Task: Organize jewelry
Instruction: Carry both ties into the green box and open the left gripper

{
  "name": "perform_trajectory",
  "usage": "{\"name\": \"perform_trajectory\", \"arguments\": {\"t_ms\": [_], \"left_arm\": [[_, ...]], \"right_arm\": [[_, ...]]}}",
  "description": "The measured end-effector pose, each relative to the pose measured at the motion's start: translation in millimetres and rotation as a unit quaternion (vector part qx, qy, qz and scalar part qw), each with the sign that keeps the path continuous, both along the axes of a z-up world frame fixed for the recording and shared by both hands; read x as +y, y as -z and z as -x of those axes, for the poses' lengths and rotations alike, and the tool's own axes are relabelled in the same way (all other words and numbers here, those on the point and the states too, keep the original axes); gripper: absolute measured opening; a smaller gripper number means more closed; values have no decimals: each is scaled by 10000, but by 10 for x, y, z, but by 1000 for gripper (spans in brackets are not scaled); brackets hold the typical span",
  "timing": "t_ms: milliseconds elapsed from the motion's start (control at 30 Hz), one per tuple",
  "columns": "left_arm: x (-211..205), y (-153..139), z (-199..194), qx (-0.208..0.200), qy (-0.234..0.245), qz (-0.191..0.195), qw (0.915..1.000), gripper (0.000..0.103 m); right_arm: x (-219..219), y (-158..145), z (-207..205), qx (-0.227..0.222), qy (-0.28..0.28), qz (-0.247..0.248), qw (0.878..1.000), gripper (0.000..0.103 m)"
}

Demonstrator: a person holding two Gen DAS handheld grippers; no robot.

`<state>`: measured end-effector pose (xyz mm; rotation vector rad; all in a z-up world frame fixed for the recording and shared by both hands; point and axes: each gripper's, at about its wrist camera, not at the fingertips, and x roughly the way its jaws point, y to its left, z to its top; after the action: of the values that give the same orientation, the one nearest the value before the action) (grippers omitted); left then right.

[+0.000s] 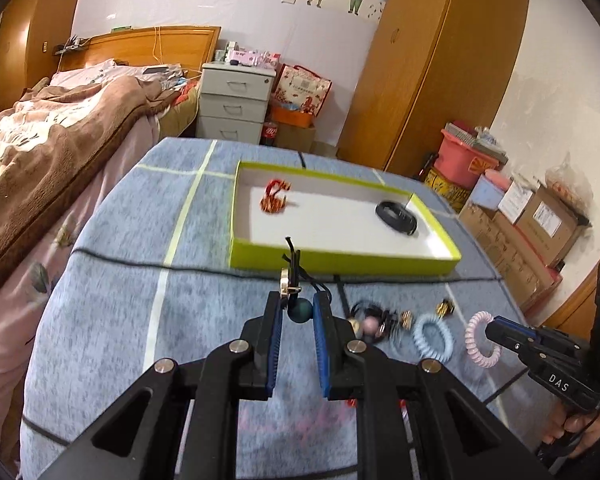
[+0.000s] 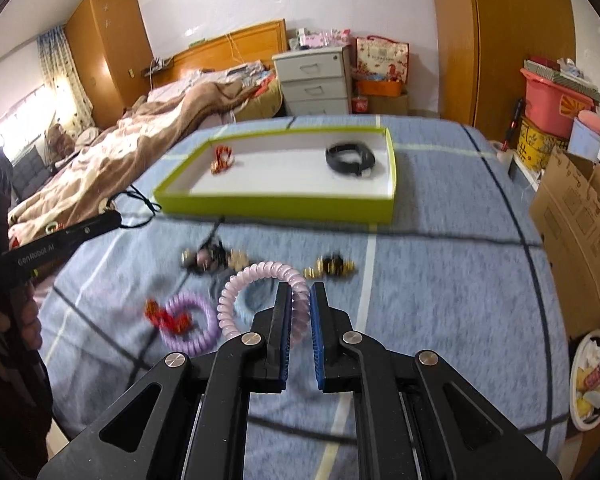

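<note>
The left gripper pinches a dark bead on a cord; the right gripper clamps a pink coil above the table, near the tray.

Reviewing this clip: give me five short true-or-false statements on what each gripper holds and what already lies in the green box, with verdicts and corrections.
1. The left gripper is shut on a dark bead pendant with a black cord. True.
2. The right gripper holds the purple coil hair tie. False: it is shut on the pink coil hair tie; the purple coil hair tie lies on the blue bedspread.
3. The green box is empty. False: it holds a red ornament and a black band.
4. A light blue coil hair tie lies on the bedspread outside the box. True.
5. The black band lies beside the red ornament, touching it. False: they lie apart, towards opposite ends.
</note>
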<state>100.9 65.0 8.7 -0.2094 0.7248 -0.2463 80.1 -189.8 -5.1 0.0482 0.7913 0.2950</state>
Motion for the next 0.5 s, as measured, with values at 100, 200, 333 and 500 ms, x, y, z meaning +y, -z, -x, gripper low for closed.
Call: {"name": "perform_trajectory", "arguments": {"t_ms": [100,200,333,500], "left_arm": [[-20,-60,-101,-71,38,-10,10000,16],[-37,-94,-227,-68,41,-43,10000,16],[-61,-136,-342,-138,95,-45,9998,16],[-80,-90,-538,-31,69,13,10000,16]], "right_arm": [[20,-76,-137,-59,10,-36,10000,10],[52,-144,-304,-119,43,-21,9999,10],[96,-192,-554,-100,79,-21,9999,10],[169,-173,-848,4,115,42,9999,10]]}}
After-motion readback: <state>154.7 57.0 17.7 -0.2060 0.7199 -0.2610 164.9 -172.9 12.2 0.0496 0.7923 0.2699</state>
